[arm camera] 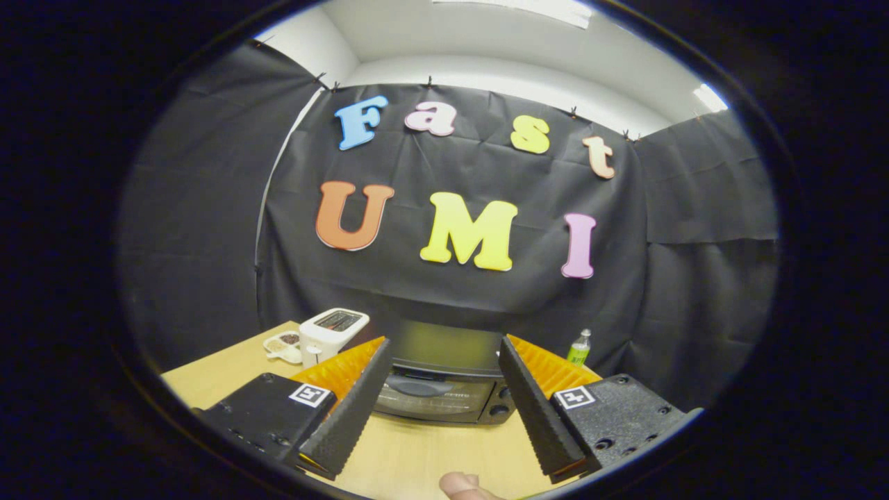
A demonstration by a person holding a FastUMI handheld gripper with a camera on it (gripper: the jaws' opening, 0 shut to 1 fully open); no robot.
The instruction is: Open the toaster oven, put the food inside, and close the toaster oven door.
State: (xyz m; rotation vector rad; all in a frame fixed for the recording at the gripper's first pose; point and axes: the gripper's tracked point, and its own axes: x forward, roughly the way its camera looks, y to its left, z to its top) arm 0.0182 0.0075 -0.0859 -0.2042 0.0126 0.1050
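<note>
Black cloth hangs behind and to both sides of the booth, and below it we see a pale wooden table (430, 444) reaching toward us. On that table, between the two fingers and just beyond them, sits the toaster oven (444, 389), dark, with its glass door facing us; the door looks closed, though from this angle we cannot be sure of the latch. Knobs show at the oven's right end.

We hold the gripper (441, 403) above the table with its jaws spread wide and nothing between them; the fingers frame the oven without touching it. A fingertip of a person (only its very tip) shows (462, 486) at the near edge of the table, below the fingers.

Left of the oven stands a white toaster (332, 335) with its slots on top, and beside it, further left, a small white dish (283, 345) holding something dark and something pale, perhaps the food, but too small to tell. Right of the oven, beyond the right finger, a green bottle (578, 348) stands upright against the cloth.
</note>
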